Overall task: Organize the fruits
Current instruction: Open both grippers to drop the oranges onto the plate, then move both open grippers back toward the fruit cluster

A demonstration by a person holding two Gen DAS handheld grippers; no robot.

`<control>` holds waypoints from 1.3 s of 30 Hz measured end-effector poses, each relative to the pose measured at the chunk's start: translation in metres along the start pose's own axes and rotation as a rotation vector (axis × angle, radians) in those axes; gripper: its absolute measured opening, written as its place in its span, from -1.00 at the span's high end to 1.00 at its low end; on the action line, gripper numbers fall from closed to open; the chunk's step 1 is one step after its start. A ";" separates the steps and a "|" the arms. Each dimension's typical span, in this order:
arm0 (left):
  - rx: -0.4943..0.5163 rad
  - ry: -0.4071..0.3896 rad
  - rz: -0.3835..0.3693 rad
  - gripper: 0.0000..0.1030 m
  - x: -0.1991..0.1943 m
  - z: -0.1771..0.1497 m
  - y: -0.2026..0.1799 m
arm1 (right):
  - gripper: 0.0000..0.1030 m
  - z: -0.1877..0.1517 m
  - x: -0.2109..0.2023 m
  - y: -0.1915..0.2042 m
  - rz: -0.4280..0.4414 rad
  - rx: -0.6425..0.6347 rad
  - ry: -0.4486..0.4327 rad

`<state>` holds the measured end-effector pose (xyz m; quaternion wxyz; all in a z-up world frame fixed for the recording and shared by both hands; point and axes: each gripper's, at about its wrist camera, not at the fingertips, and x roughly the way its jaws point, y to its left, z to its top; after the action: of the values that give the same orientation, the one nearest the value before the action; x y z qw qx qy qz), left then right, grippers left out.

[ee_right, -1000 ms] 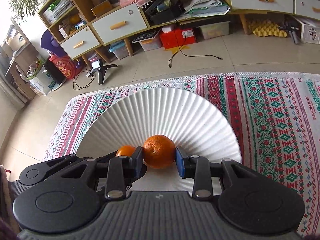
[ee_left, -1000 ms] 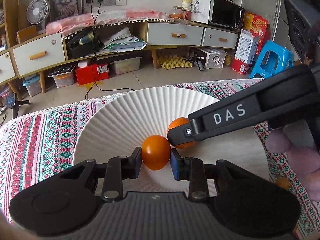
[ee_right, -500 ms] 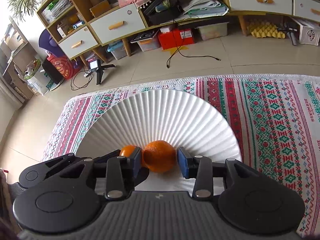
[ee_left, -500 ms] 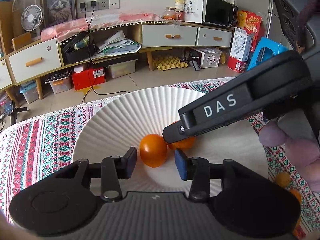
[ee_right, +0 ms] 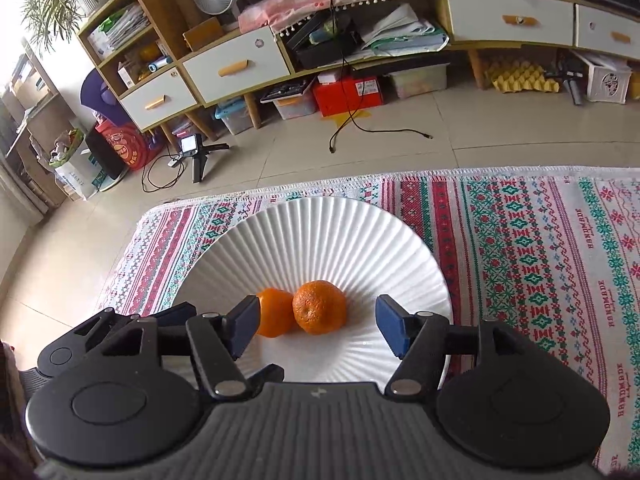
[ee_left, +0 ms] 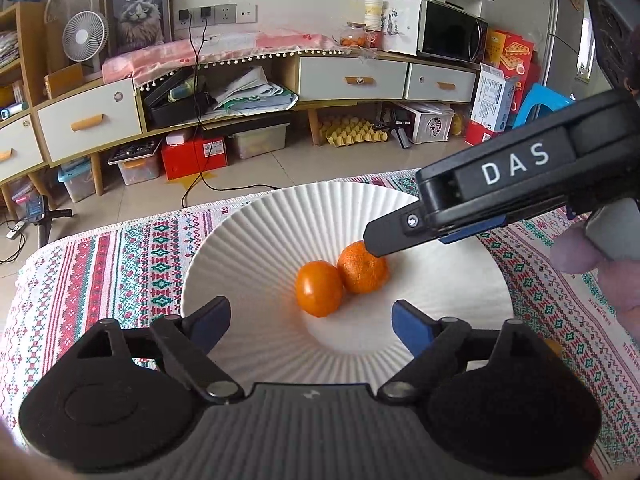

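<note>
Tangerines sit touching at the white fluted plate's [ee_left: 248, 248] centre: the smooth tangerine [ee_left: 319, 288] at nine o'clock, the dimpled tangerine [ee_left: 363, 267] at three. Our left tongs [ee_left: 310, 322] and right tongs [ee_right: 316, 326] have just been opening; both stand released, nothing gripped, so we judge the fruit delivered.
</note>
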<state>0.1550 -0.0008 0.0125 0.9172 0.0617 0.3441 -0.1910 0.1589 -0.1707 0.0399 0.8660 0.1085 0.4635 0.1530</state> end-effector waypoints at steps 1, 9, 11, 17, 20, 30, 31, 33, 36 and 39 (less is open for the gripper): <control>-0.001 0.001 0.001 -0.83 -0.004 0.000 0.000 | -0.25 -0.001 -0.004 0.001 0.000 -0.003 -0.005; -0.033 0.021 -0.002 -0.99 -0.029 -0.005 0.000 | -0.68 -0.010 -0.029 0.001 -0.023 -0.026 -0.044; -0.032 0.033 0.002 -0.99 -0.033 -0.007 -0.001 | -0.72 -0.013 -0.035 0.001 -0.029 -0.029 -0.049; 0.014 0.054 0.017 -0.99 -0.050 -0.019 -0.009 | -0.81 -0.029 -0.047 -0.004 -0.057 -0.038 -0.047; 0.025 0.060 0.017 -0.99 -0.057 -0.025 -0.012 | -0.83 -0.039 -0.051 -0.007 -0.072 -0.039 -0.037; -0.012 0.167 0.023 -0.99 -0.064 -0.060 -0.011 | -0.81 -0.080 -0.055 -0.027 -0.132 0.045 0.069; -0.019 0.177 0.018 -0.99 -0.063 -0.063 -0.011 | -0.81 -0.084 -0.055 -0.030 -0.142 0.044 0.074; -0.022 0.194 0.011 -0.99 -0.061 -0.068 -0.011 | -0.78 -0.091 -0.055 -0.035 -0.164 0.031 0.083; -0.010 0.186 0.019 -0.99 -0.060 -0.070 -0.013 | -0.68 -0.099 -0.053 -0.044 -0.191 0.033 0.097; -0.020 0.175 0.020 -0.98 -0.061 -0.068 -0.014 | -0.56 -0.104 -0.051 -0.054 -0.203 0.065 0.110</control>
<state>0.0664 0.0219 0.0010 0.8861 0.0726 0.4241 -0.1725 0.0545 -0.2350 0.0043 0.8464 0.0806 0.5235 0.0552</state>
